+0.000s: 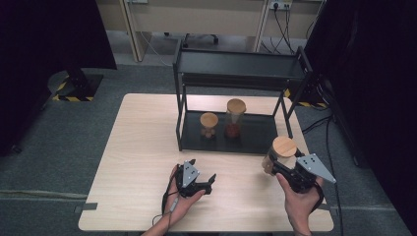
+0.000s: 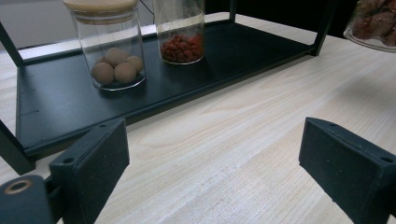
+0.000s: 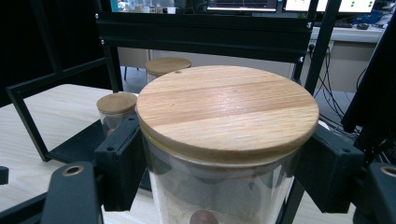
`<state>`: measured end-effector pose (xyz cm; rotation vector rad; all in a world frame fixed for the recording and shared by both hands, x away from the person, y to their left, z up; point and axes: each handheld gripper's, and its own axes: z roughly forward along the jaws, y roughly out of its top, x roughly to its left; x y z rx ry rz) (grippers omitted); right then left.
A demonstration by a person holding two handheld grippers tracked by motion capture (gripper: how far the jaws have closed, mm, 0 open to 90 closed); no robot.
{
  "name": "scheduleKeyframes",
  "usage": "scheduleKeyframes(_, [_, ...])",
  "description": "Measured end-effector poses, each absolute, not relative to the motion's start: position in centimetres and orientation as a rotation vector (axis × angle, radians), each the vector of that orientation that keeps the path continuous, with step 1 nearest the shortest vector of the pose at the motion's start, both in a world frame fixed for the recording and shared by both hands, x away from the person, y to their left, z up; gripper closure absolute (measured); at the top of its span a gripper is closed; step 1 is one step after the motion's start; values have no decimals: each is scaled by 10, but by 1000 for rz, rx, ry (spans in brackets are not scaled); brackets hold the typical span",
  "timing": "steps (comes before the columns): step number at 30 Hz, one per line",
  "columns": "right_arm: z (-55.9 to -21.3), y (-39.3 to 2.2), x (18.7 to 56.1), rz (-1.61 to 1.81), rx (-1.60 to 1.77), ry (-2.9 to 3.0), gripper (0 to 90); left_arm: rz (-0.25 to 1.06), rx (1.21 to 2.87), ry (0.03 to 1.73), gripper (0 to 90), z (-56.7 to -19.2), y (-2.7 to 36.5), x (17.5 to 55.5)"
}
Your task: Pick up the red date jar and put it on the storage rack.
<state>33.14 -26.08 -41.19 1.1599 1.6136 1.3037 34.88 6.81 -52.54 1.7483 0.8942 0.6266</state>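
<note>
Your right tongs are clamped on a glass jar with a wooden lid, gripping it just under the lid and holding it near the tabletop's right edge, just off the black rack's front right corner. Contents look like dark reddish dried fruit, though it's hard to say. Your left tongs sit wide open with nothing in them, low over the tabletop. On the rack's bottom shelf, a short jar of brown balls stands beside a taller jar of red bits.
</note>
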Motion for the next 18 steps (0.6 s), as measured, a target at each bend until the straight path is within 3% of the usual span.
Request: scheduleKeyframes(18, [-407,-255,346,1301,1164,1617,255,624,1748,896,80,-525,68,349])
